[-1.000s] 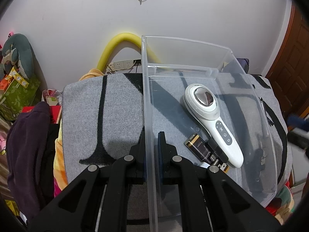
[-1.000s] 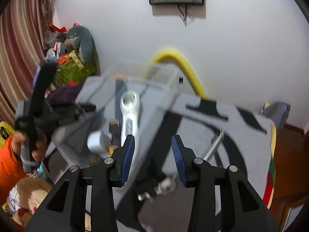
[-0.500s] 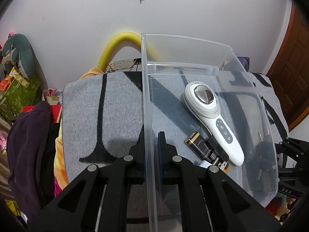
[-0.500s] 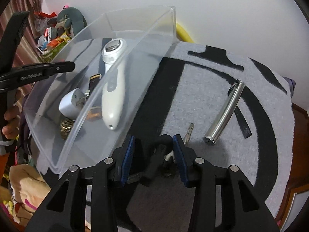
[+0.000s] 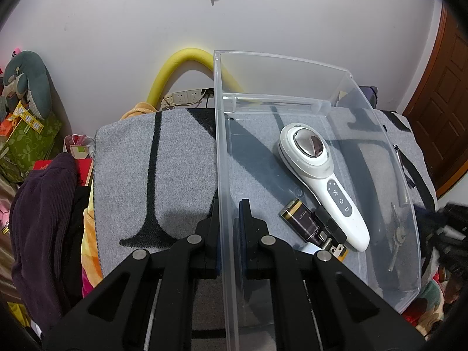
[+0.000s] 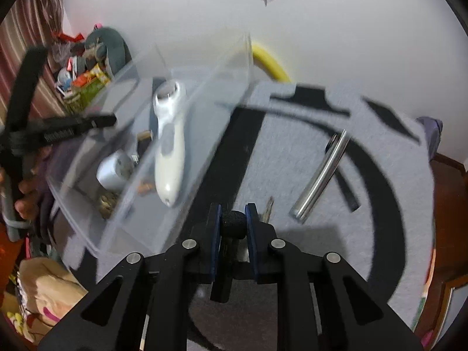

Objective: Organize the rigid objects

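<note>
My left gripper point(image 5: 231, 219) is shut on the left wall of a clear plastic bin point(image 5: 222, 152) that rests on a grey and black cloth point(image 5: 155, 169). In the bin lie a white handheld massager point(image 5: 318, 181), a dark battery point(image 5: 301, 219) and a plug adapter point(image 5: 333, 245). My right gripper point(image 6: 233, 222) is shut on a black key fob point(image 6: 233, 223) with keys point(image 6: 267, 209) hanging from it, just right of the bin point(image 6: 163, 146). A silver metal tube point(image 6: 321, 175) lies on the cloth to the right.
A yellow foam tube point(image 5: 175, 73) arches behind the bin by a power strip point(image 5: 184, 97). Dark clothing point(image 5: 41, 219) and toys point(image 5: 26, 87) sit to the left. A wooden door point(image 5: 438, 102) stands at right.
My right gripper has closed on the black key fob and lifted it off the cloth. The left gripper and bin have stayed in place.
</note>
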Available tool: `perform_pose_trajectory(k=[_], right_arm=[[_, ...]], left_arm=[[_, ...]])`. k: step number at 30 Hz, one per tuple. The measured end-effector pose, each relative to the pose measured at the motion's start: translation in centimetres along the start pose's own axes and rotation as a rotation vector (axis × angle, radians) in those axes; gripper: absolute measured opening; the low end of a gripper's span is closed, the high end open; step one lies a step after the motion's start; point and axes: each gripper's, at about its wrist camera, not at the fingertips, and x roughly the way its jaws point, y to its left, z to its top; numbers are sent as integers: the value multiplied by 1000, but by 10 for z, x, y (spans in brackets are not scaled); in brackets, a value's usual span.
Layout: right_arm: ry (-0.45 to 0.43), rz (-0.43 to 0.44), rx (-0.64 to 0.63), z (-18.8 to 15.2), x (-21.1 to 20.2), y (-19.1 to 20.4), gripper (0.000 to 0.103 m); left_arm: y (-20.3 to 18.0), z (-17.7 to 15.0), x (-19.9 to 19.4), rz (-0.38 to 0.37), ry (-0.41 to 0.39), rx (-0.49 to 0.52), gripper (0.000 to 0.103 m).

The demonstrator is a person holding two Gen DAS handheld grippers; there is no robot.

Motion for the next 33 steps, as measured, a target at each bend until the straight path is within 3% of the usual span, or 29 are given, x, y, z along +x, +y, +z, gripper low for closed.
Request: perform_pose_trajectory(k=[8,12,15,20,26,33], right_arm=[[-172,36,-30,49,-49,22,15],[-201,65,-64,67,-49,44,15],[-182,73,-93,78,-32,60,15],[-54,115,-82,94,24,71,15],[76,83,-147,97,68,91,19],[0,58,-132,93,36,80,26]], left_arm=[[0,0,0,-1,0,0,7],[0,0,0,-1,-1,-1,7],[0,0,0,-1,0,-1,7],[0,1,0,-7,0,-3,7],[0,1,0,-18,0,-9,7],[0,1,0,-17,-1,-8,7]])
